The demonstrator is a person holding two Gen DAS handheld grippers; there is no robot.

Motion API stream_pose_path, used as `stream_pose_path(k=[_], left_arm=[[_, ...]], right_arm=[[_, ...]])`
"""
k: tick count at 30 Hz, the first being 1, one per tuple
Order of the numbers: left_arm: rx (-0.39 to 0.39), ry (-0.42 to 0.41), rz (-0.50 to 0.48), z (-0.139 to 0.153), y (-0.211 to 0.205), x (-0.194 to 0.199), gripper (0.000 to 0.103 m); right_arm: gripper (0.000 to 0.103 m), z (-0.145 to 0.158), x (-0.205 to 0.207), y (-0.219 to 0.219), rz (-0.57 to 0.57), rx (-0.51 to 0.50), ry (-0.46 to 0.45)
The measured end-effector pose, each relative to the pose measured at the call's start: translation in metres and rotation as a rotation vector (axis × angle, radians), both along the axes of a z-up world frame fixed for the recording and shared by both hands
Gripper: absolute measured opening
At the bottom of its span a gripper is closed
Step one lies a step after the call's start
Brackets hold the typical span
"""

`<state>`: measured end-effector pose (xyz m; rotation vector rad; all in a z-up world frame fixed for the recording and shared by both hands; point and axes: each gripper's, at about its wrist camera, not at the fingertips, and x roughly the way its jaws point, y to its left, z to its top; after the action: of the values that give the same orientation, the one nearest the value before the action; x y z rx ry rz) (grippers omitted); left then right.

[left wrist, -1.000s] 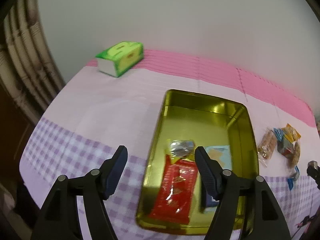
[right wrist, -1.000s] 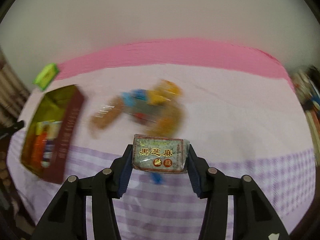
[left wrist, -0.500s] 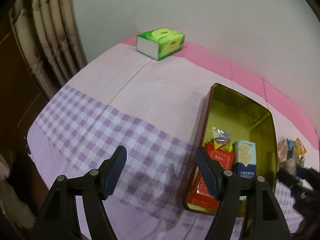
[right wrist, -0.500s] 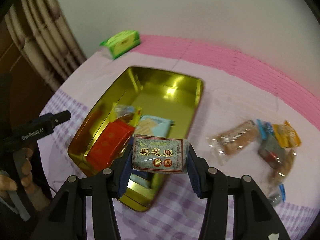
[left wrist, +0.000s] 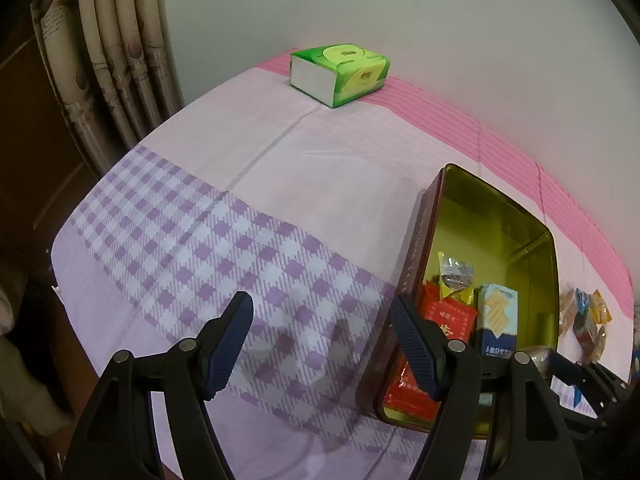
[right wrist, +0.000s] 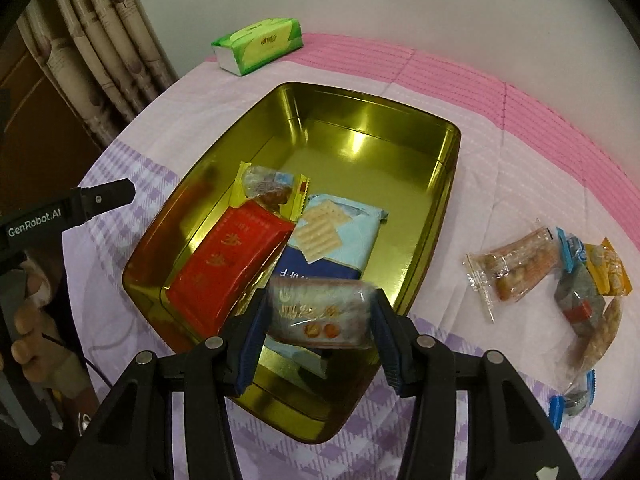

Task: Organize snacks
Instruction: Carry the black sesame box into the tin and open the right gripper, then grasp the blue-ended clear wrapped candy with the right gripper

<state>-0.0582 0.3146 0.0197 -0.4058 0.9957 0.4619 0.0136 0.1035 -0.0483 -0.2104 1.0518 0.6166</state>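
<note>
Right gripper [right wrist: 320,322] clamps grey clear-wrapped sesame bar [right wrist: 320,312] over gold rectangular metal tin [right wrist: 450,184] holding 3 packets. Left gripper [left wrist: 322,338] wide, empty, above checked tablecloth [left wrist: 192,240].

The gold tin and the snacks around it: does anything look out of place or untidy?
Yes. Several wrapped snacks lie in a loose pile on the tablecloth, outside the gold tin; nothing looks spilled or torn.

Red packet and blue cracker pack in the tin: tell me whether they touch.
Touching. The right wrist view shows the red packet with its long edge lying against the blue cracker pack, no gap showing between them.
</note>
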Motion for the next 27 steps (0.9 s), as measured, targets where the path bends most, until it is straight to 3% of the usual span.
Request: stream_pose_path(k=[8,14,20,23,27], left_arm=[[-0.003,0.008,-0.001,0.0,-0.001,0.001,0.072],[-0.001,0.012,-0.004,0.0,-0.001,0.002,0.072],[-0.003,0.017,-0.016,-0.002,-0.004,0.004,0.072],[0.0,0.02,-0.022,-0.003,-0.007,0.005,0.072],[0.01,0.024,-0.029,-0.003,-0.009,0.006,0.073]], right_arm=[[0.049,0.012,-0.003,-0.009,-0.026,0.055,-0.012],[0.052,0.024,0.0,-0.047,-0.118,0.066,-0.035],[0.054,0.021,0.01,-0.124,-0.316,0.057,-0.004],[0.054,0.011,0.016,-0.165,-0.431,0.002,0.018],[0.054,-0.009,0.02,-0.213,-0.57,-0.012,0.117]])
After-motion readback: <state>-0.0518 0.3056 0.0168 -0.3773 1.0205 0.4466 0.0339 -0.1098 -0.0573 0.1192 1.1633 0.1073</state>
